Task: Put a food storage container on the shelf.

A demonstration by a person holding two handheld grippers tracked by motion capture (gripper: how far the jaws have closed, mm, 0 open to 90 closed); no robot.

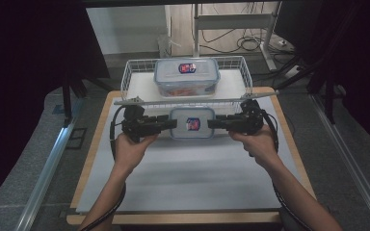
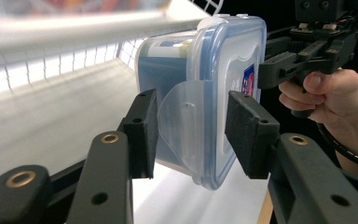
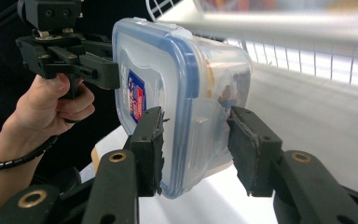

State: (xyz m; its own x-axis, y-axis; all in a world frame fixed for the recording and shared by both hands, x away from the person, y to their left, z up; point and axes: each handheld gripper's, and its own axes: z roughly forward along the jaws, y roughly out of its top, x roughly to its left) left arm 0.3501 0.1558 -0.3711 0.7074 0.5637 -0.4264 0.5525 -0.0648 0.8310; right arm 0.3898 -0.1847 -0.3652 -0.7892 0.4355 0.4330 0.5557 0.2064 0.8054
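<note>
My forearms come in from six o'clock over the grey tabletop (image 1: 188,178). My left claw (image 1: 172,123) points toward three o'clock and my right claw (image 1: 211,123) toward nine, the two meeting the ends of a small clear container (image 1: 191,123) with a blue-rimmed lid and a red-and-blue label on top. In the left gripper view my jaws stand either side of the container's (image 2: 223,93) end latch flap, spread, with a gap at each pad. In the right gripper view the container (image 3: 177,84) sits between my jaws; the pads lie at or just beside its end, and I cannot tell whether they press on it. The container lies just at the near edge of a white wire basket (image 1: 130,72) at twelve o'clock. Inside that basket rests a second, larger lidded container (image 1: 187,77).
</note>
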